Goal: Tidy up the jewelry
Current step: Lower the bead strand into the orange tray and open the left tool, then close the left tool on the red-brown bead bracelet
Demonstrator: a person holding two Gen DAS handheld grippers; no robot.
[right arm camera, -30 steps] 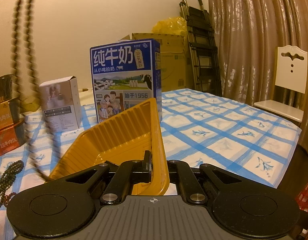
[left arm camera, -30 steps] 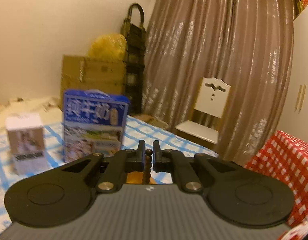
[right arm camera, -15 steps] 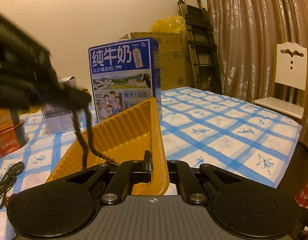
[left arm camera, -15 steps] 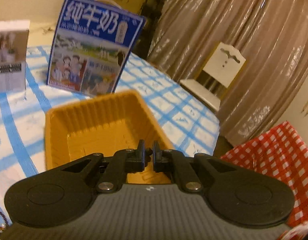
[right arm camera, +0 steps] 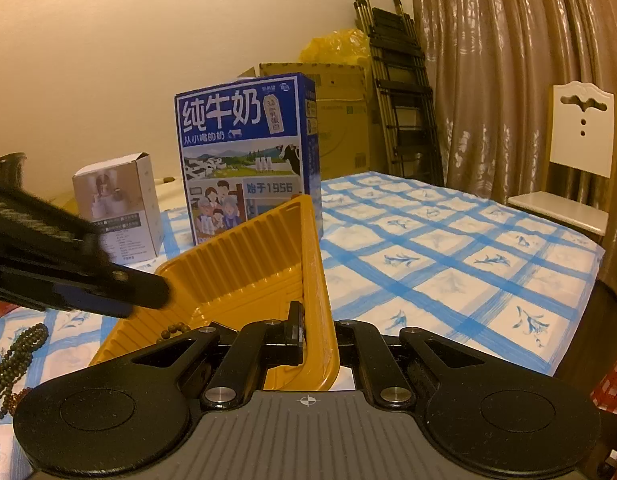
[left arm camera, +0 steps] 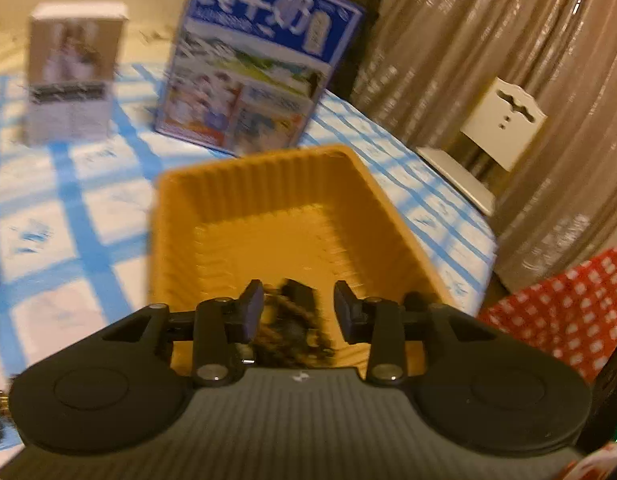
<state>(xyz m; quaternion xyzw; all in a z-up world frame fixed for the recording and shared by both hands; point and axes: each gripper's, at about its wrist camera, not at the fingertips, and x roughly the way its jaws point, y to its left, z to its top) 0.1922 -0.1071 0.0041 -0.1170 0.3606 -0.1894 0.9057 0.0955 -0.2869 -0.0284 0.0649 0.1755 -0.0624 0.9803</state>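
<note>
blue-checked tablecloth before brown curtains and white chair

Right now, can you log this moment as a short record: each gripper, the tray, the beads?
left gripper: jaws opening above the tray, nothing pressed between them
right gripper: shut on the tray's wall
tray: yellow, on the blue-checked cloth
bead string: dark, lying in the tray
other beads: on the cloth left of the tray

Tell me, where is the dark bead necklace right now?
In the left wrist view, the dark bead necklace lies in the near end of the orange tray, between the opening jaws of the left gripper, in front of the blue milk carton.
</note>
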